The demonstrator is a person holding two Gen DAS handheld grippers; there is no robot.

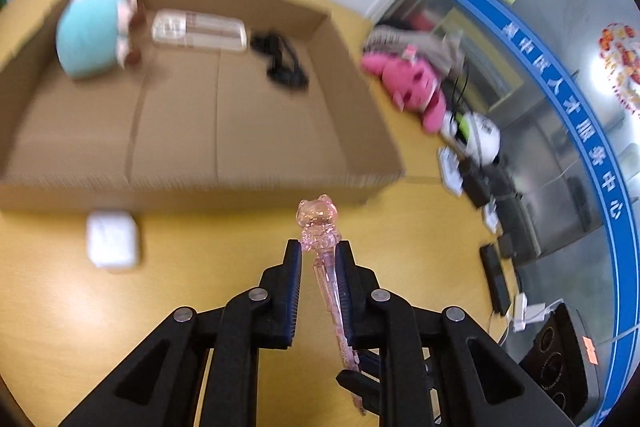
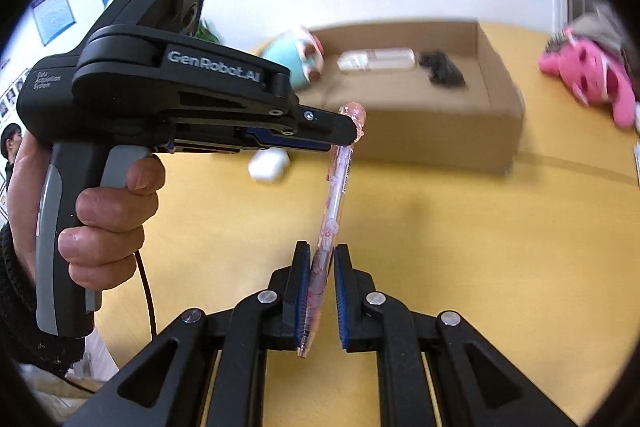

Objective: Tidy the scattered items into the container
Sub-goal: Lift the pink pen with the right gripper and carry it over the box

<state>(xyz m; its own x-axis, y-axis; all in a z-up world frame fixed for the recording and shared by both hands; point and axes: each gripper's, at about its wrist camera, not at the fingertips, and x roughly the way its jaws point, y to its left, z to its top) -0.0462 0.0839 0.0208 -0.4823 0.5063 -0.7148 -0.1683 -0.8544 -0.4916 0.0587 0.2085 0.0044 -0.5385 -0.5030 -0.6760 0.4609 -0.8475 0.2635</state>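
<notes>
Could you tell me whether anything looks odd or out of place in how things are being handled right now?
Yes: both grippers are clamped on one transparent pink pen with a bear-shaped top, held above the yellow table. The left gripper grips it below the bear, the right gripper near the tip. The brown cardboard box lies beyond.

one pen (image 1: 324, 259), two plush toys (image 1: 96, 27), one cardboard box (image 1: 360, 131), one bottle (image 1: 199, 29)
</notes>
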